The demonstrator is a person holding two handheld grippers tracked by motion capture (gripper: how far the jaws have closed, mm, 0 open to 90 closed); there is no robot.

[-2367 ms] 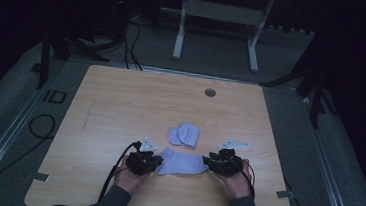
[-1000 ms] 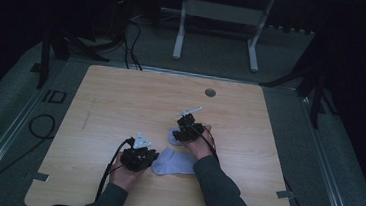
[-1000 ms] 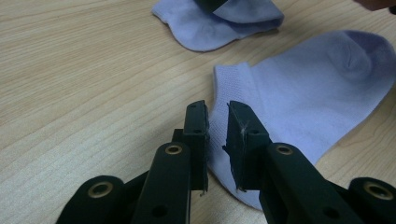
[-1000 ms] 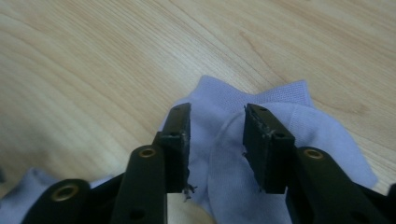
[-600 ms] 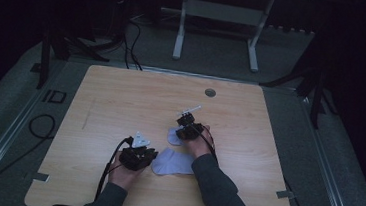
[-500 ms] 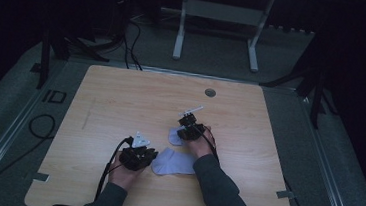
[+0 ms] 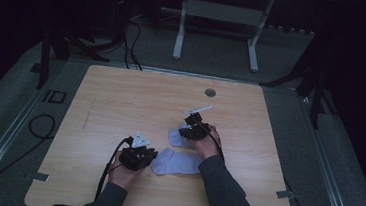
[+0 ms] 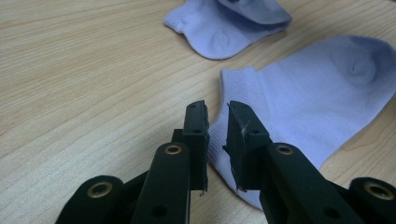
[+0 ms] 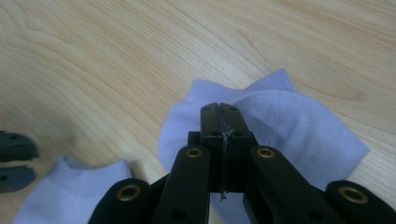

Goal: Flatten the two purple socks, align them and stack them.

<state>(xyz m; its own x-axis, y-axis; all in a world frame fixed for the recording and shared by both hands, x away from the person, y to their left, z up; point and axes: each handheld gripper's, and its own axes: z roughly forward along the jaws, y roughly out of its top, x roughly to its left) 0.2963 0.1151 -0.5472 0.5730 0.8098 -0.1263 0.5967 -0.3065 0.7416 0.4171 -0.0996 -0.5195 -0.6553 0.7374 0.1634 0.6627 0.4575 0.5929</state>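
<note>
Nearest the person, the left gripper (image 7: 147, 156) has its jaws parted around the cuff edge of the near sock (image 7: 178, 162), which lies flat with its long axis running across the table (image 7: 121, 102). Just beyond, the right gripper (image 7: 187, 130) has snapped its jaws fully together over the far sock (image 9: 289, 135), bunched beside the first. No writing is readable on either sock.
</note>
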